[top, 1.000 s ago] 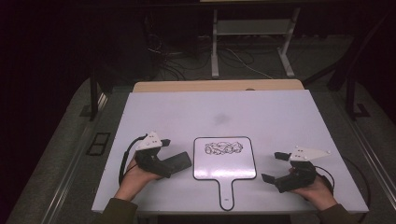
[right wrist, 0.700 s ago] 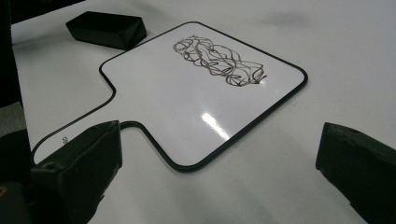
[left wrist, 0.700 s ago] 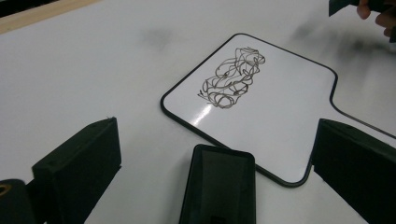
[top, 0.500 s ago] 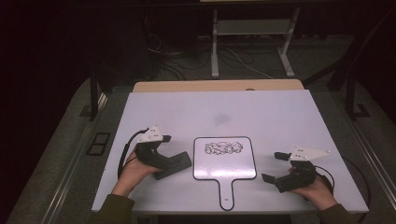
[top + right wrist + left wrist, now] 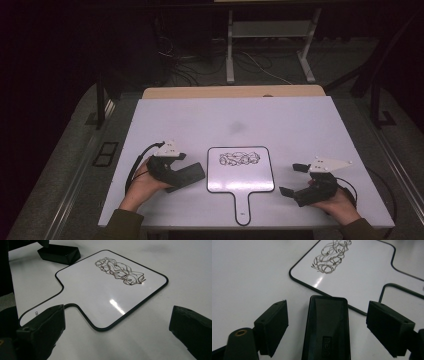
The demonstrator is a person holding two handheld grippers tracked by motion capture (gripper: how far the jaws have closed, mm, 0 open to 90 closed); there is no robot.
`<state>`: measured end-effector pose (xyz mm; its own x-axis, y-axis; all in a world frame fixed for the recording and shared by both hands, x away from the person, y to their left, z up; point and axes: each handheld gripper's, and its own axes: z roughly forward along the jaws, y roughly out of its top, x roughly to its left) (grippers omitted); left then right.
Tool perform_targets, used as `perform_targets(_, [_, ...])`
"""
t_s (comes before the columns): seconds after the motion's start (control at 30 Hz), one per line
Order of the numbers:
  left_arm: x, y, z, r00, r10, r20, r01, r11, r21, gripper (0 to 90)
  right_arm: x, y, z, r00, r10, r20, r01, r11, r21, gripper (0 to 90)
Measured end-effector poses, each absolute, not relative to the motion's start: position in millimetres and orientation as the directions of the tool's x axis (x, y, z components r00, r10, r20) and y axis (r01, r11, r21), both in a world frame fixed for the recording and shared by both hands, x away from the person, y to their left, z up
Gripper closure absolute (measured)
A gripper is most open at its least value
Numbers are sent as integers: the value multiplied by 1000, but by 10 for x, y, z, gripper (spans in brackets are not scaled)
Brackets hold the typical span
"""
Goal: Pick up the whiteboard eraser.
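Note:
A small whiteboard paddle point(image 5: 241, 176) with a black rim and a short handle lies at the table's front middle, a dark scribble point(image 5: 240, 159) on its upper part. A black eraser block point(image 5: 190, 175) rests just left of it. My left gripper point(image 5: 180, 170) is open and straddles the eraser's near end; in the left gripper view the eraser point(image 5: 327, 325) lies between the jaws with a gap on each side. My right gripper point(image 5: 289, 178) is open to the right of the board, its jaws spread wide point(image 5: 117, 322) facing the whiteboard point(image 5: 105, 290) and scribble point(image 5: 120, 271).
The white tabletop point(image 5: 240, 120) stretches away behind the board, with a faint grey smudge point(image 5: 236, 127) near its middle. A wooden strip point(image 5: 235, 92) lines the far edge. Beyond it stand a metal stand point(image 5: 270, 35) and floor cables.
My left gripper has shifted to the right, bringing its jaws around the eraser's near end. The right gripper, the eraser and the board have stayed put.

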<state>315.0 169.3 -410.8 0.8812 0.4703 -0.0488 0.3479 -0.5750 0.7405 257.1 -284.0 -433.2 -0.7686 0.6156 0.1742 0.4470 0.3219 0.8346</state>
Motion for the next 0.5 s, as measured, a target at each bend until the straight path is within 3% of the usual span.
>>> perform_targets(0.5, [3133, 1691, -4215, 890, 454, -40, 365, -658, 659, 217, 2577, -2818, -4357, -776, 610, 162, 446, 349, 824, 0])
